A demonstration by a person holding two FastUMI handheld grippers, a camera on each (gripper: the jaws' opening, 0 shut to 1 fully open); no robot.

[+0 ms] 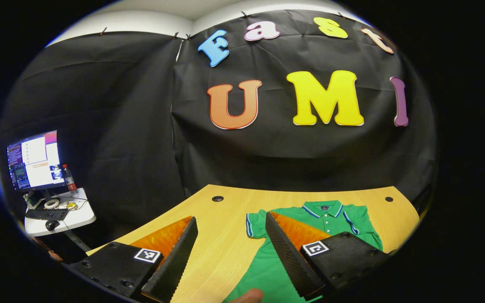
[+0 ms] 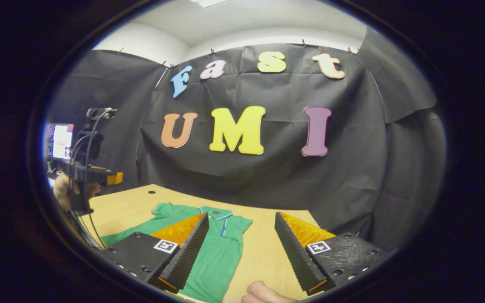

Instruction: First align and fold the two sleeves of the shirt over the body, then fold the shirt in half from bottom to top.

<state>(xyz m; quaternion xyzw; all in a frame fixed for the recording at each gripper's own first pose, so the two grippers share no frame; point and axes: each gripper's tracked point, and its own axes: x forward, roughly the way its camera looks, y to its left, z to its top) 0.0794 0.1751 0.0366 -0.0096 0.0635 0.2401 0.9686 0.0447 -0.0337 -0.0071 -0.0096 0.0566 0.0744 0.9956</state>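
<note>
A green short-sleeved polo shirt point(image 1: 331, 219) with striped collar lay flat on the pale wooden table point(image 1: 225, 252), collar toward 12 o'clock near the far edge. The left gripper point(image 1: 230, 235) hovered with fingers spread wide, bare tabletop between them. The right gripper point(image 2: 241, 231) hung likewise wide apart above the shirt's 3 o'clock hem, open wood beyond.

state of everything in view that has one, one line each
shirt: flat on the table, collar toward the wall, sleeves unfolded
left hand-held gripper: open, above the shirt's sleeve edge, holding nothing
right hand-held gripper: open, above the shirt's other side, holding nothing
monitor: switched on
bottle: upright, capped
</note>
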